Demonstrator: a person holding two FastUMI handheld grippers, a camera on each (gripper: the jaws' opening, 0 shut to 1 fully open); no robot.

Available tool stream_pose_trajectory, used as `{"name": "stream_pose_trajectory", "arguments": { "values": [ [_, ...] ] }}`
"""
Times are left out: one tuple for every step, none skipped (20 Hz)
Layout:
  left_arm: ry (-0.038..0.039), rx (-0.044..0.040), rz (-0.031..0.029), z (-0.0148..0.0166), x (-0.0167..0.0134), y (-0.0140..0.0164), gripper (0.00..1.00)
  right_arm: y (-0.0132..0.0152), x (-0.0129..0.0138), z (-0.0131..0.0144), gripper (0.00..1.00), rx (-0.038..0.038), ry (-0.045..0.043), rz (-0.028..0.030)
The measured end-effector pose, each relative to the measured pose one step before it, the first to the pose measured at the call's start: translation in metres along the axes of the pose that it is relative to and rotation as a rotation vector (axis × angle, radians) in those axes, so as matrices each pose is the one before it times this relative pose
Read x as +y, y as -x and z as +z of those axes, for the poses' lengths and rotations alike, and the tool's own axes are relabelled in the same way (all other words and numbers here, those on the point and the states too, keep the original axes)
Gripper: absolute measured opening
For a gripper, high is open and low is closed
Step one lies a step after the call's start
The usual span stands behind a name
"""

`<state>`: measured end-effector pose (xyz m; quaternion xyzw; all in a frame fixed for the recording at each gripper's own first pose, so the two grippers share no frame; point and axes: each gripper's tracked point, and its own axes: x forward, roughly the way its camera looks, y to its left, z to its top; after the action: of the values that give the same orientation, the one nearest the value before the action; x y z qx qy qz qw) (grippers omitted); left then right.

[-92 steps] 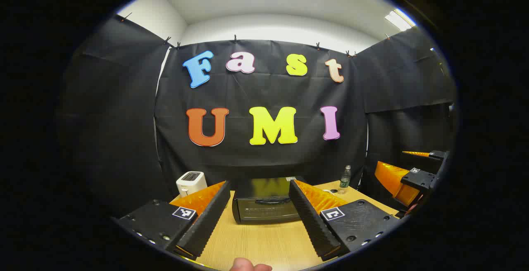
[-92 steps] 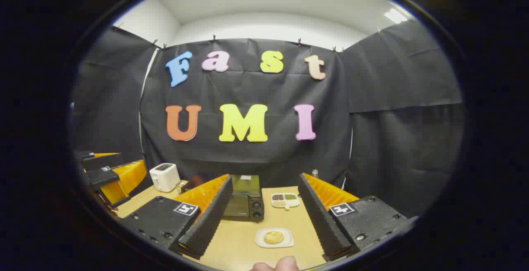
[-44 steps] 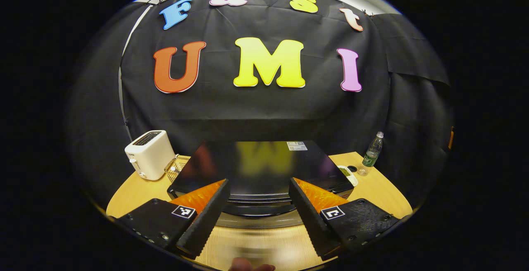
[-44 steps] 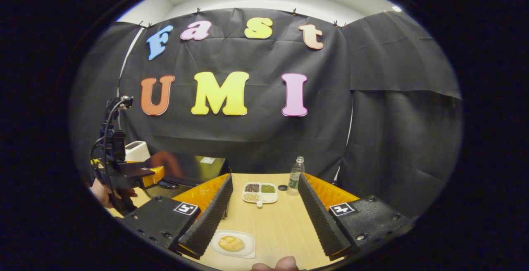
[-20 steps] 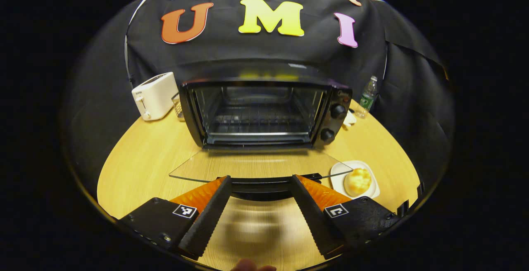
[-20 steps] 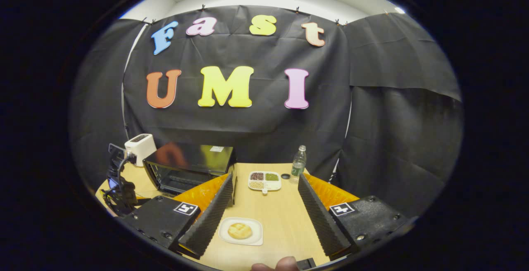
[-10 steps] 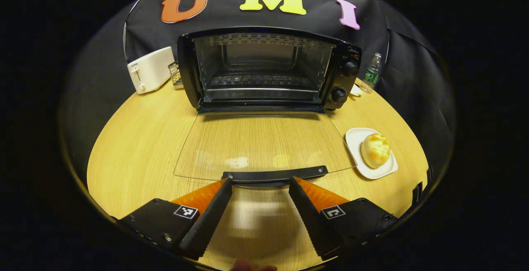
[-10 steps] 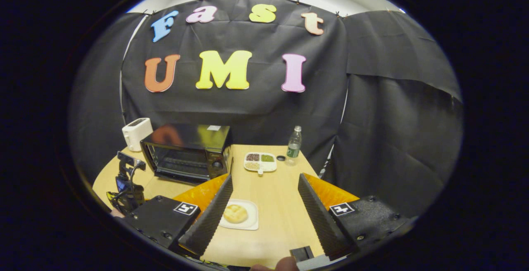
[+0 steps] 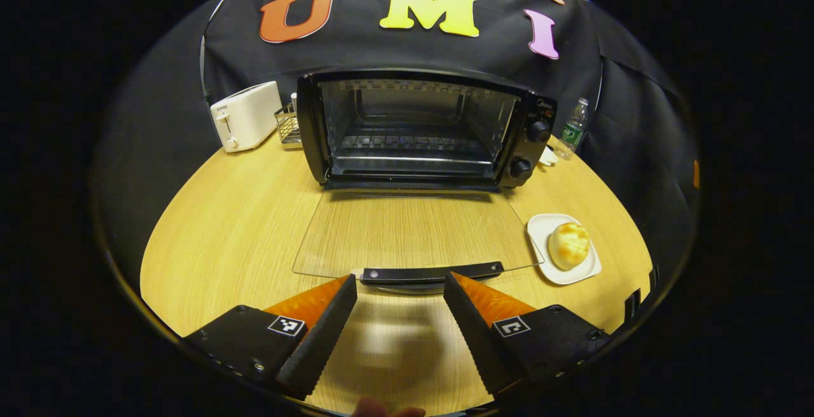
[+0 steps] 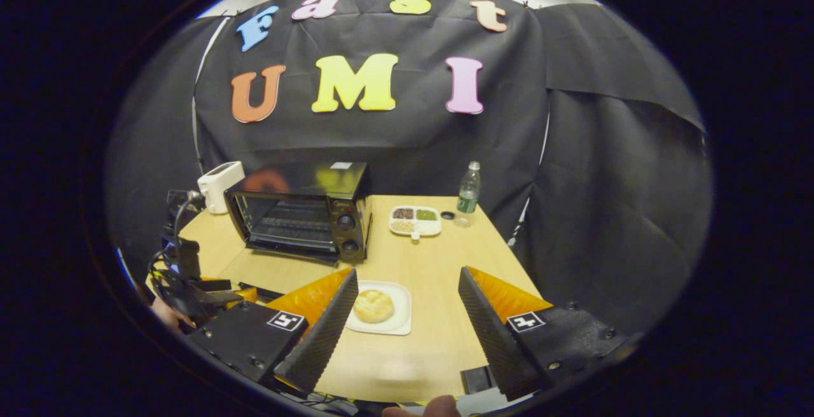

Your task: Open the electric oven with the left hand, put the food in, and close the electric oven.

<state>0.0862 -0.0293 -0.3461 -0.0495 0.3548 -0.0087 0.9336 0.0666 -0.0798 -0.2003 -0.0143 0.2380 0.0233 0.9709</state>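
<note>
My left tool (image 9: 399, 287) is wide open and holds nothing, its two fingers standing just before the black handle (image 9: 432, 273) of the oven door (image 9: 413, 232), which lies folded down flat over the table (image 9: 222, 232); I cannot tell if the tips touch the handle. My right tool (image 10: 407, 283) is also wide open and empty, above the white plate (image 10: 400, 315) that carries the bun (image 10: 373, 306), near the front right of the oven (image 9: 416, 128). The oven stands open with a bare wire rack (image 9: 410, 143) inside, and behind it on the table are a white toaster (image 9: 245, 115), a divided dish (image 10: 416, 220) with grains in its compartments, and a bottle (image 10: 469, 191).
</note>
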Motion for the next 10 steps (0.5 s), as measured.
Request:
{"name": "stream_pose_trajectory", "arguments": {
  "values": [
    [0.00378,-0.02747,0.00075,0.00888,0.00120,0.01114,0.92,-0.00746,0.00450,-0.00945,1.00,0.01721,-0.00520,0.02077],
    [0.00229,-0.03266,0.01105,0.01085,0.00307,0.01331,0.92,-0.00833,0.00411,-0.00755,1.00,0.01603,-0.00287,0.01783],
    [0.00258,-0.02589,0.01057,0.00893,0.00250,0.01144,0.94,-0.00969,0.00396,-0.00837,1.00,0.01420,0.00033,0.01554],
    [0.00465,-0.02865,0.00933,0.01215,0.00238,0.01265,0.95,-0.01033,0.00292,-0.00825,1.00,0.01723,0.00141,0.01030],
    [0.00275,-0.03168,0.00670,0.01275,0.00267,0.01187,0.95,-0.01195,0.00257,-0.00929,1.00,0.01968,-0.00293,0.00943],
    [-0.00196,-0.02424,0.01062,0.01146,0.00371,0.01055,0.94,-0.01178,0.00292,-0.00862,1.00,0.02274,-0.00944,0.00804],
    [-0.00263,-0.01941,0.01249,0.01085,0.00428,0.00869,0.94,-0.01347,0.00141,-0.00833,1.00,0.02225,-0.01203,0.00467],
    [-0.00100,-0.01516,0.00676,0.00951,0.00393,0.00744,0.94,-0.01284,0.00056,-0.00761,1.00,0.02268,-0.01438,0.00065],
    [0.00377,-0.01685,0.00822,0.00969,0.00322,0.00848,0.94,-0.01291,0.00062,-0.00998,1.00,0.02631,-0.01514,-0.00060],
    [0.00614,-0.01518,0.01191,0.00833,0.00326,0.00626,0.94,-0.01245,0.00053,-0.00729,1.00,0.02653,-0.01426,0.00127]
  ]
}}
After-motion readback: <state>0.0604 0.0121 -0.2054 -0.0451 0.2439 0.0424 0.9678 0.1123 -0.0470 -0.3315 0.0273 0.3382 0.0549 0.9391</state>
